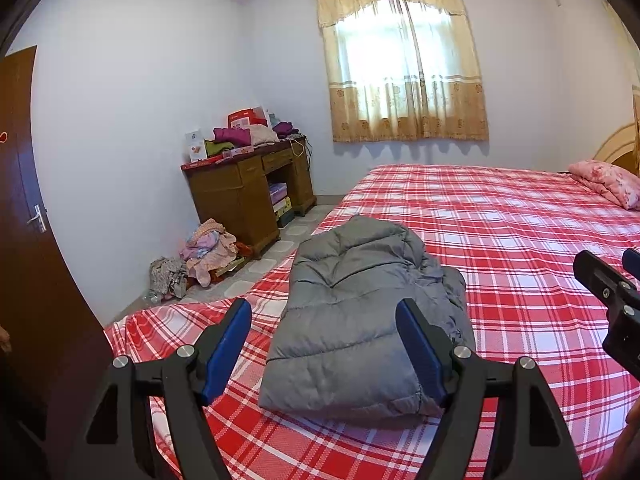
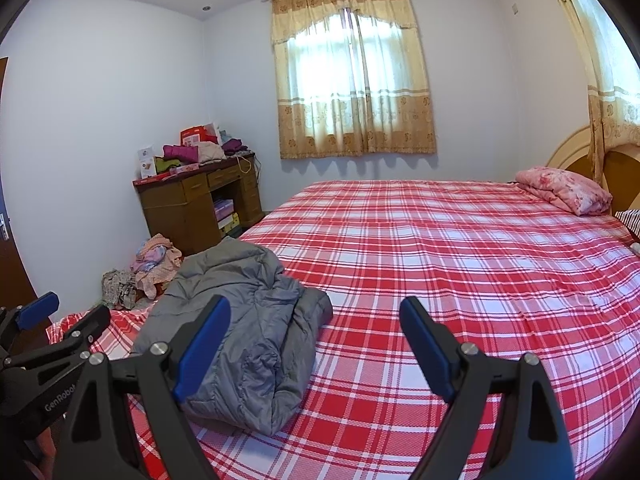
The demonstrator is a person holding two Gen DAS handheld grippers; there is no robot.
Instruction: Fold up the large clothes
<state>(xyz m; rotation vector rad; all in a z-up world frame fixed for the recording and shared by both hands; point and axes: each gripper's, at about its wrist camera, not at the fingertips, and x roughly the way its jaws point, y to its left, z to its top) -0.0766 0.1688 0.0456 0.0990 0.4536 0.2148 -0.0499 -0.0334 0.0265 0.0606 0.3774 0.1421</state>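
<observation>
Overall: bedroom, folding job looks near done; nothing gripped at pres.
Bed [image 1: 500, 240]: red/white plaid sheet, smooth, mostly bare; serves as flat work surface, prob. why jacket lies on it.
Desk [image 1: 248, 192]: far corner by wall, piled w/ clothes & boxes on top; more loose garments heaped on floor beside it. Not part of pres. step, judged as waiting stock.
Jacket [image 1: 360, 320]: grey quilted, lying in compact folded bundle near bed's foot end, towards the desk-side edge; far end bunched & uneven, so fold looks rough, may need tidying.
Pillow [image 2: 564, 190]: pink floral, at headboard end, well apart from jacket.
Left gripper [image 1: 324, 344]: jaws apart, empty; hovers over near end of jacket, no pad pressing on cloth.
Right gripper [image 2: 316, 348]: jaws wide apart, empty; jacket's right edge behind its left finger, rest over bare sheet.
</observation>
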